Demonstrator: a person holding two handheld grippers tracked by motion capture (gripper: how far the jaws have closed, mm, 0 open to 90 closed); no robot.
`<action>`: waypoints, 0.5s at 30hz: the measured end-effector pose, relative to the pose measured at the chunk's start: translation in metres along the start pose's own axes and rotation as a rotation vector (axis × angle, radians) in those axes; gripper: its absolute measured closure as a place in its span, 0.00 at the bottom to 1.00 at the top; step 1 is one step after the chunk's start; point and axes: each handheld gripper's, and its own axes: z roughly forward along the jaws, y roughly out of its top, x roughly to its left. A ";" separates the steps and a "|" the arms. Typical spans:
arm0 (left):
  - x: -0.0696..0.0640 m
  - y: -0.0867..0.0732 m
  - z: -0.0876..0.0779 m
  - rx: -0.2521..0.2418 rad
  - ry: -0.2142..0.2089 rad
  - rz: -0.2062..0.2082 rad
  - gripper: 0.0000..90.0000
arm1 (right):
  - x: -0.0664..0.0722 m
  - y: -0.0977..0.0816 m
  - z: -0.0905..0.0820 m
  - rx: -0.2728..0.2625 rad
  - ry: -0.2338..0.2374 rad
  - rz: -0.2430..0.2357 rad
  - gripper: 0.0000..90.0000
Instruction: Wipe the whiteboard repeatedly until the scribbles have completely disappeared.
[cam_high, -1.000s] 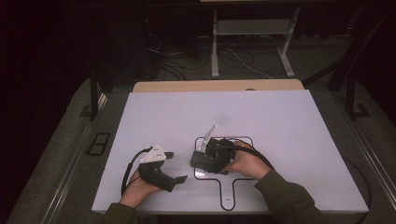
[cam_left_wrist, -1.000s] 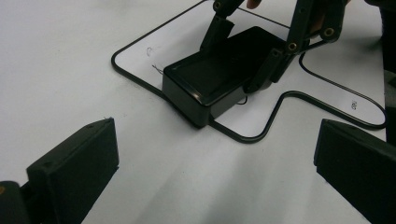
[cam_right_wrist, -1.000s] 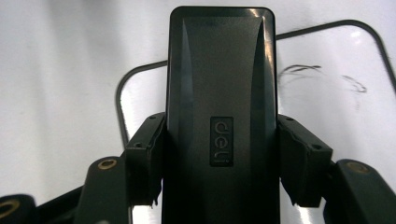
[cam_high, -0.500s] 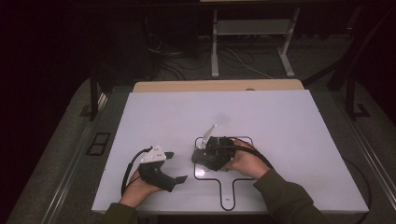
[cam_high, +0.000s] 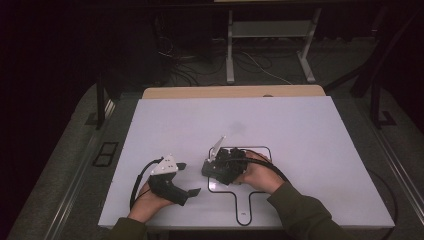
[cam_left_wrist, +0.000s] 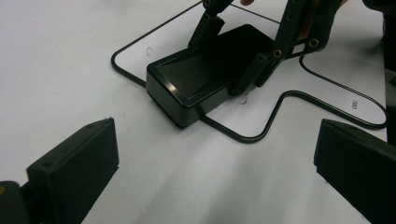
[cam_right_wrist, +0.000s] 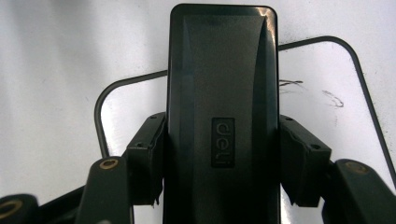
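Two claws, right claw (cam_right_wrist: 223, 168) clamped on black case (cam_right_wrist: 222, 93), logo visible, left claw (cam_left_wrist: 215, 172) apart.

The high view looked forward and down on the table (cam_high: 310, 150). Each claw view looked along its own jaws, close to the surface. All three shared the black case (cam_left_wrist: 205, 74).

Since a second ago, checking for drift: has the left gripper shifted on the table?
No. The left gripper sits at the same spot left of the black outline drawn on the table.
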 end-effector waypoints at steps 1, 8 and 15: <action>0.000 0.000 0.000 -0.001 0.000 0.002 0.00 | 0.001 0.000 0.000 -0.001 0.009 -0.008 0.43; 0.000 0.000 0.000 0.000 0.000 0.007 0.00 | 0.007 0.001 -0.001 0.001 0.037 -0.029 0.43; 0.000 0.000 0.000 0.002 0.000 0.000 0.00 | -0.011 0.000 0.002 0.004 -0.017 0.049 0.43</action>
